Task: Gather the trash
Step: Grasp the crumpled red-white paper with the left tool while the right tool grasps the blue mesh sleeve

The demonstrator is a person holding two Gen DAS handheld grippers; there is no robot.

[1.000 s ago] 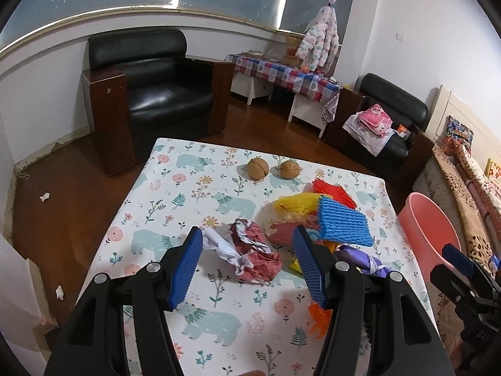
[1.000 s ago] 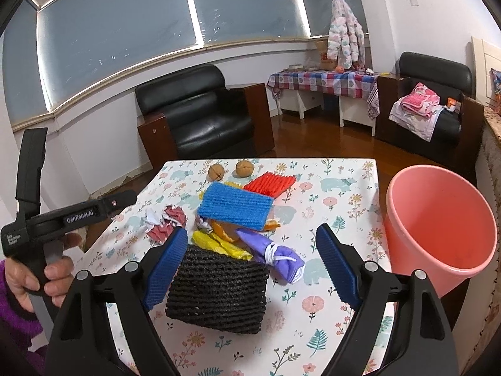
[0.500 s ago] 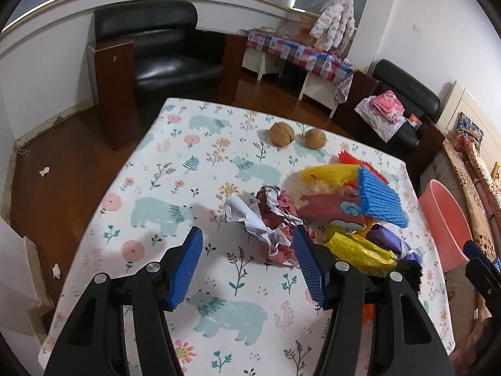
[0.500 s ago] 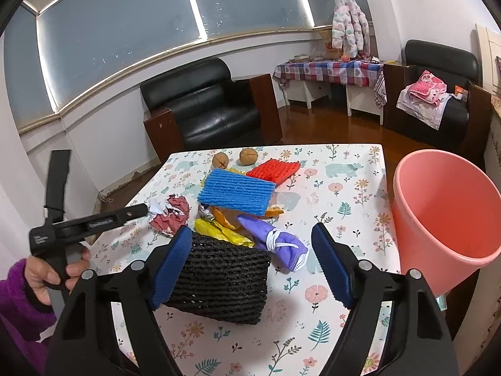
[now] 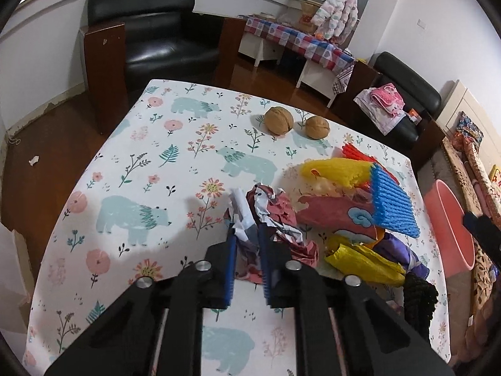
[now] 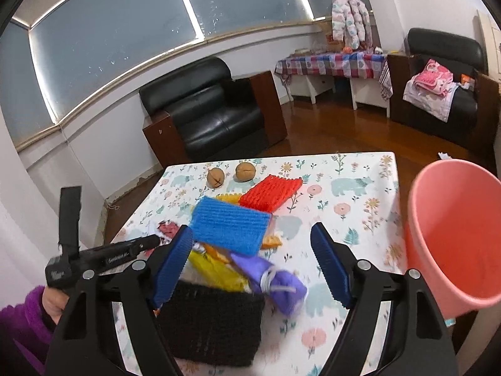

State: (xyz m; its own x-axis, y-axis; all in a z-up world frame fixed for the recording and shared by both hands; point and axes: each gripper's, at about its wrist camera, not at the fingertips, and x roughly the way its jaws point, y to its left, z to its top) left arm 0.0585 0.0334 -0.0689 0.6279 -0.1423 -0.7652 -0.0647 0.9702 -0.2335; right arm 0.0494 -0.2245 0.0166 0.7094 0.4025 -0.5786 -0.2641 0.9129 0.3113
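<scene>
on the bear-and-flower tablecloth point(image 5: 131, 169), toward its near side, the left gripper point(image 5: 245, 244) has just been closing, and its blue pads now pinch the near end of a crumpled red-and-white paper wad point(image 5: 272, 216) that rests on the cloth. a hand point(image 6: 50, 300) in a purple sleeve holds this gripper at the table's left edge. beyond the wad, near the far edge, two walnuts point(image 5: 278, 120) sit side by side. to the right of the wad lies the heap of trash: a yellow foam net point(image 5: 338, 172), a red wrapper with a blue cloud print point(image 5: 338, 216), a blue foam net point(image 5: 393, 206) lying on top, a red foam net point(image 6: 271, 192) behind it, a yellow wrapper point(image 5: 364, 263) and a purple wrapper point(image 6: 275, 279) nearer. at the heap's near end a black foam net point(image 6: 213, 326) lies between the widely spread jaws of the right gripper point(image 6: 252, 269), whose pads do not press on it. off the table's right edge stands a pink bucket point(image 6: 454, 238), tilted in this view.
</scene>
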